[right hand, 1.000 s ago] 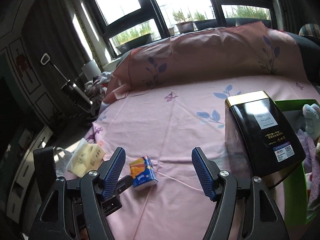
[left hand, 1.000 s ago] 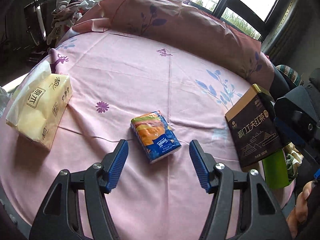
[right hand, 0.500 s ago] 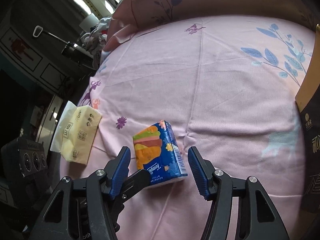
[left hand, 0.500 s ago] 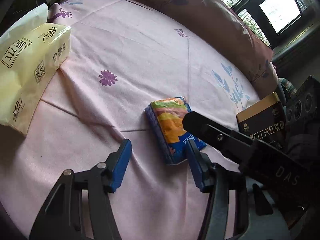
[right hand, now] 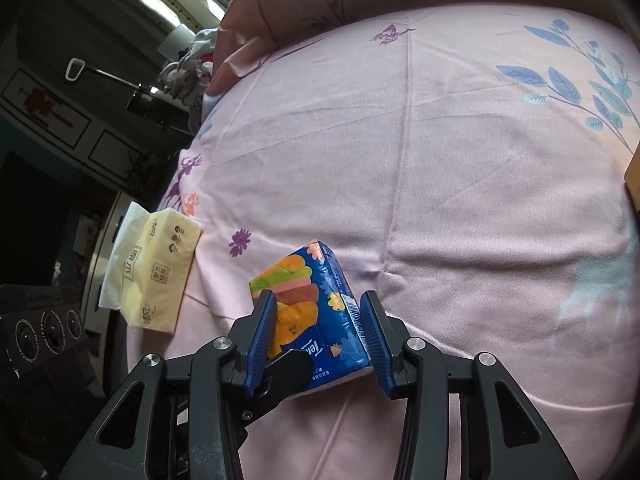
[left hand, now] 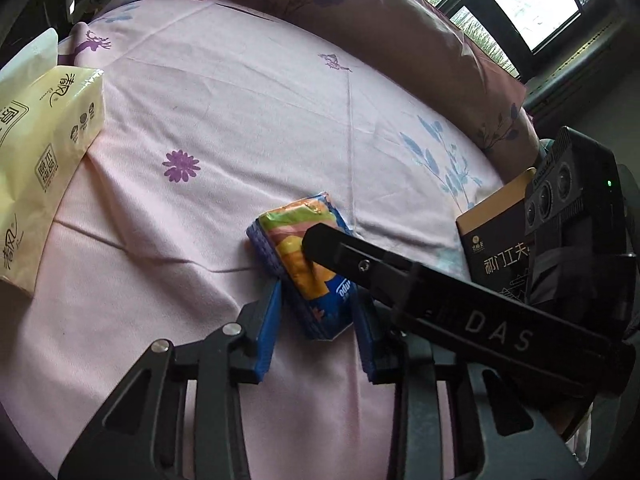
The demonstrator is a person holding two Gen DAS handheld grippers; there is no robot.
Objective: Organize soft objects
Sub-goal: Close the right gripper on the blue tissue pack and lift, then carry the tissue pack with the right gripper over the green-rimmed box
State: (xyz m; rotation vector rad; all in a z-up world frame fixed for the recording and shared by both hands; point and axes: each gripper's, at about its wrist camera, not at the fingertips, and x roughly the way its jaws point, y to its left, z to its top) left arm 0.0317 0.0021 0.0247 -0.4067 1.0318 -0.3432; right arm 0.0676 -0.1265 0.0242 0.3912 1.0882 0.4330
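Observation:
A small blue tissue pack (left hand: 288, 224) with orange and green print lies on the pink bedsheet (left hand: 240, 100). My left gripper (left hand: 318, 300) straddles its near end. The jaws are closing and the blue pads touch both long sides. One black finger (left hand: 360, 264) of the right gripper lies across the top of the pack. In the right wrist view the same pack (right hand: 304, 272) fills the gap of my right gripper (right hand: 316, 300), whose jaws are also closing, pads against its sides. The left gripper's fingertip (right hand: 288, 364) shows at the pack's near end.
A large yellow tissue pack (left hand: 44, 132) (right hand: 156, 276) rests at the bed's left edge. A black and gold tea box (left hand: 496, 240) stands to the right. A pink pillow (left hand: 380, 20) lines the far side. Dark furniture and a clothes pile (right hand: 192, 60) lie beyond the bed.
Both grippers have come down onto the blue tissue pack and narrowed their jaws around it. The right gripper's finger now crosses the left wrist view.

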